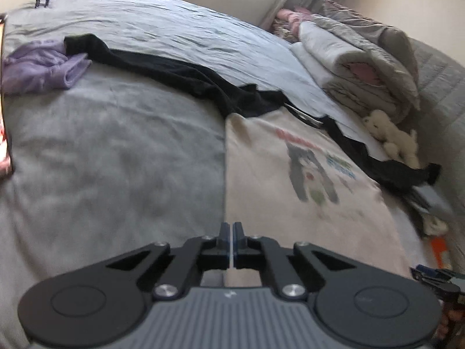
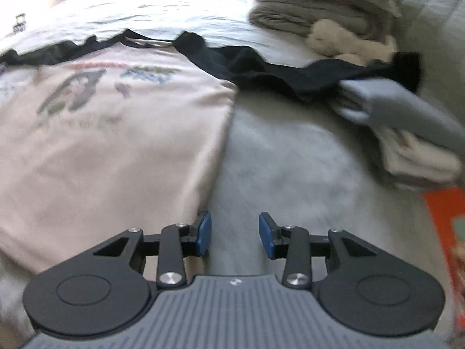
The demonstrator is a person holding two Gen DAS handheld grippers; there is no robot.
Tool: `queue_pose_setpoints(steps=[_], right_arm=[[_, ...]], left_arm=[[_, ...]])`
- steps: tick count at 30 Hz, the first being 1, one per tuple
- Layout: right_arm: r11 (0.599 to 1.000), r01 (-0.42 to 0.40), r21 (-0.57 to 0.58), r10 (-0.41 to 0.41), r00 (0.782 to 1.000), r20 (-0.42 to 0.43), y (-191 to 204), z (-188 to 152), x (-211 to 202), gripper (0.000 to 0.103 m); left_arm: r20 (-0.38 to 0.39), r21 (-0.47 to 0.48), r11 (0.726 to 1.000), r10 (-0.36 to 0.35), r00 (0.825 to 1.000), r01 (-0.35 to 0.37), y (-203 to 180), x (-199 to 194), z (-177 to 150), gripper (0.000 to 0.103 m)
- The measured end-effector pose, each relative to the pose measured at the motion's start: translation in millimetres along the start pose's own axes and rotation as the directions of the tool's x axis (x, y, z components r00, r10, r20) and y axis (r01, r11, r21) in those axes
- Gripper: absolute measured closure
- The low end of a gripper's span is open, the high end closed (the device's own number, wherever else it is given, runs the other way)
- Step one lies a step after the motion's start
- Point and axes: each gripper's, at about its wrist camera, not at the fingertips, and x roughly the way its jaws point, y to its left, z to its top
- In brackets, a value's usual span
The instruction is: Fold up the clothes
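A pale pink shirt with a printed figure lies flat on the grey bed cover. My left gripper is shut at the shirt's left edge, and a thin pale strip of cloth shows between its pads. In the right wrist view the same shirt spreads to the left. My right gripper is open over the bed cover, just right of the shirt's right edge, with nothing between its blue pads. A long black garment lies beyond the shirt, across its collar end.
A crumpled purple garment sits at the far left. Folded bedding and a cream plush toy are at the right. A stack of folded grey and cream clothes and an orange object lie right of my right gripper.
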Motion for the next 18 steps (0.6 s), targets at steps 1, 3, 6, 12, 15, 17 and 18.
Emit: queue_pose_setpoints(steps=[1, 3, 6, 12, 15, 17, 18], right_arm=[[1.0, 0.01, 0.027, -0.01, 1.0, 0.013, -3, -8, -8, 0.061], [0.99, -0.029, 0.14, 0.021, 0.998, 0.056, -14, -21, -27, 0.06], [0.955, -0.132, 0.267, 0.116, 0.99, 0.077, -26, -31, -39, 0.059], [0.924, -0.21, 0.321, 0.214, 0.977, 0.024, -27, -33, -27, 0.059], [0.929, -0.228, 0.291, 0.237, 0.972, 0.006, -16, -32, -22, 0.072], [0.955, -0.179, 0.235, 0.186, 0.982, -0.007, -4, -30, -20, 0.09], [0.962, -0.163, 0.22, 0.168, 0.986, -0.004, -2, -30, -20, 0.091]], left_arm=[[0.01, 0.033, 0.999, -0.021, 1.0, 0.021, -3, -6, -5, 0.101], [0.003, 0.097, 0.993, -0.066, 0.998, 0.066, -10, -12, -16, 0.099], [-0.046, 0.157, 0.981, -0.106, 0.993, 0.112, -18, -10, -29, 0.099], [-0.099, 0.195, 0.977, -0.067, 0.993, 0.086, -26, 4, -40, 0.1], [-0.127, 0.209, 0.976, -0.036, 0.991, 0.063, -28, 11, -45, 0.1], [-0.126, 0.203, 0.978, -0.022, 0.992, 0.047, -28, 12, -46, 0.103], [-0.12, 0.198, 0.979, -0.02, 0.993, 0.043, -29, 12, -46, 0.103]])
